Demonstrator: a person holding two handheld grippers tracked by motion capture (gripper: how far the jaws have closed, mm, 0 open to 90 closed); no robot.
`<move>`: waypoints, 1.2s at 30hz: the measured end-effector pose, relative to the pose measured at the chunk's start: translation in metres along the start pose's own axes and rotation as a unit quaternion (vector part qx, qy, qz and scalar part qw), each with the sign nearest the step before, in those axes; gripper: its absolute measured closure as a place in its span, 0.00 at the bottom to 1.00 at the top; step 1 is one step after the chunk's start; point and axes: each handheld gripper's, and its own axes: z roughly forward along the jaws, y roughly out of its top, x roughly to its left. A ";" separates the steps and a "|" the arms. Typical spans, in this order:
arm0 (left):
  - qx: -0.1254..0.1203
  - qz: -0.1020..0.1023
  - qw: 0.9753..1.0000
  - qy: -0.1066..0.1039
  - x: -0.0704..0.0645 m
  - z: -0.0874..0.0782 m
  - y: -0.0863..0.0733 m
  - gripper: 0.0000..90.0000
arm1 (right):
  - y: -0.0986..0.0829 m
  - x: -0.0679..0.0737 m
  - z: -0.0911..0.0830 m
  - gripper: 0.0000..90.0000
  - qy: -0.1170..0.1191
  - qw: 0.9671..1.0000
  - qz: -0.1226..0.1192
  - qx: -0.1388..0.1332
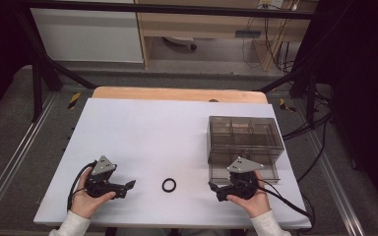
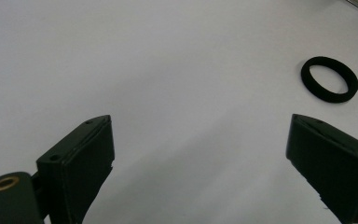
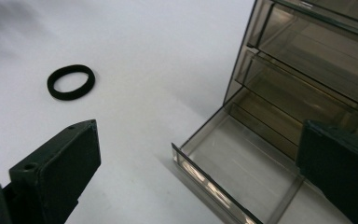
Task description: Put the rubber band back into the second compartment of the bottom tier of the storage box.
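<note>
Rubber ring (image 1: 169,185) lying flat at lower centre of my high view, between my left gripper (image 1: 129,186) and right gripper (image 1: 212,187), both jaws wide open and empty, smoky plastic drawer cabinet (image 1: 245,138) at right, bottom drawer (image 3: 235,170) pulled out.

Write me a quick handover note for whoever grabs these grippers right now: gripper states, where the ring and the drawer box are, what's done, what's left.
Left gripper: open, holding nothing, low over the white table, jaws pointing toward the black ring.
Right gripper: open, holding nothing, just in front of the drawer box.
The ring lies flat on the table between the two grippers, untouched.
The clear drawer box stands at the right; its bottom drawer is pulled out and looks empty.
Done: drawer open.
Left, likely: pick up the ring, drop it in the open drawer, push the drawer shut.
</note>
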 end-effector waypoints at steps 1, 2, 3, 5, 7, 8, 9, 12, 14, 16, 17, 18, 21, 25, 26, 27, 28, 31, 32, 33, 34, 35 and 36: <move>0.001 -0.001 1.000 0.003 0.001 -0.001 -0.001 0.08 | 0.001 0.001 0.001 0.01 0.002 1.000 -0.001 -0.001; 0.001 -0.002 1.000 0.002 0.003 -0.002 -0.002 0.08 | 0.002 0.002 0.002 0.01 0.005 1.000 0.000 -0.001; 0.000 -0.006 1.000 0.001 0.004 -0.003 -0.003 0.08 | 0.003 0.003 0.003 0.01 0.006 1.000 -0.001 -0.002; 0.000 -0.008 1.000 0.005 0.007 -0.005 -0.004 0.08 | 0.006 0.005 0.005 0.01 0.009 1.000 -0.004 -0.003; -0.001 -0.011 1.000 0.007 0.009 -0.007 -0.005 0.08 | 0.008 0.007 0.008 0.01 0.014 1.000 -0.006 -0.003; -0.002 -0.012 1.000 0.008 0.010 -0.007 -0.006 0.08 | 0.010 0.009 0.009 0.01 0.015 1.000 -0.007 -0.001; -0.001 -0.013 1.000 0.009 0.011 -0.008 -0.007 0.08 | 0.011 0.010 0.011 0.01 0.016 1.000 -0.008 -0.001; 0.001 -0.014 1.000 0.015 0.013 -0.009 -0.008 0.08 | 0.016 0.014 0.015 0.01 0.023 1.000 -0.010 -0.004; -0.001 -0.015 1.000 0.015 0.013 -0.009 -0.008 0.08 | 0.019 0.017 0.017 0.01 0.028 1.000 -0.010 -0.003; 0.000 -0.012 1.000 0.015 0.013 -0.009 -0.009 0.08 | 0.023 0.020 0.020 0.01 0.030 0.999 -0.014 -0.005; 0.000 -0.012 1.000 0.016 0.013 -0.009 -0.009 0.08 | 0.025 0.021 0.022 0.01 0.032 0.999 -0.014 -0.006; -0.001 -0.012 1.000 0.015 0.013 -0.010 -0.009 0.08 | 0.027 0.022 0.023 0.01 0.035 0.999 -0.014 -0.007; -0.002 -0.012 1.000 0.016 0.014 -0.010 -0.008 0.07 | 0.033 0.026 0.029 0.01 0.039 0.999 -0.017 -0.007; -0.001 -0.016 1.000 0.017 0.014 -0.010 -0.009 0.07 | 0.038 0.031 0.037 0.01 0.045 0.999 -0.019 -0.004; -0.001 -0.016 1.000 0.016 0.015 -0.010 -0.009 0.07 | 0.039 0.032 0.039 0.01 0.046 0.999 -0.019 -0.004; -0.001 -0.017 1.000 0.016 0.015 -0.010 -0.009 0.07 | 0.040 0.033 0.042 0.01 0.049 0.999 -0.019 -0.003; 0.001 -0.015 1.000 0.016 0.015 -0.010 -0.010 0.07 | 0.040 0.034 0.044 0.01 0.053 0.998 -0.018 0.000; 0.003 -0.017 1.000 0.014 0.016 -0.009 -0.010 0.06 | 0.043 0.038 0.053 0.01 0.055 0.998 -0.019 0.008; 0.003 -0.017 1.000 0.015 0.016 -0.009 -0.010 0.06 | 0.043 0.040 0.055 0.01 0.055 0.998 -0.023 0.010; 0.003 -0.018 1.000 0.016 0.016 -0.009 -0.010 0.06 | 0.044 0.042 0.058 0.01 0.055 0.998 -0.026 0.012; 0.002 -0.019 1.000 0.016 0.016 -0.010 -0.010 0.06 | 0.044 0.043 0.061 0.01 0.058 0.998 -0.027 0.013; 0.001 -0.020 1.000 0.016 0.017 -0.010 -0.010 0.06 | 0.045 0.045 0.063 0.01 0.059 0.998 -0.026 0.016; 0.001 -0.021 1.000 0.016 0.017 -0.010 -0.010 0.06 | 0.045 0.046 0.065 0.01 0.060 0.998 -0.025 0.017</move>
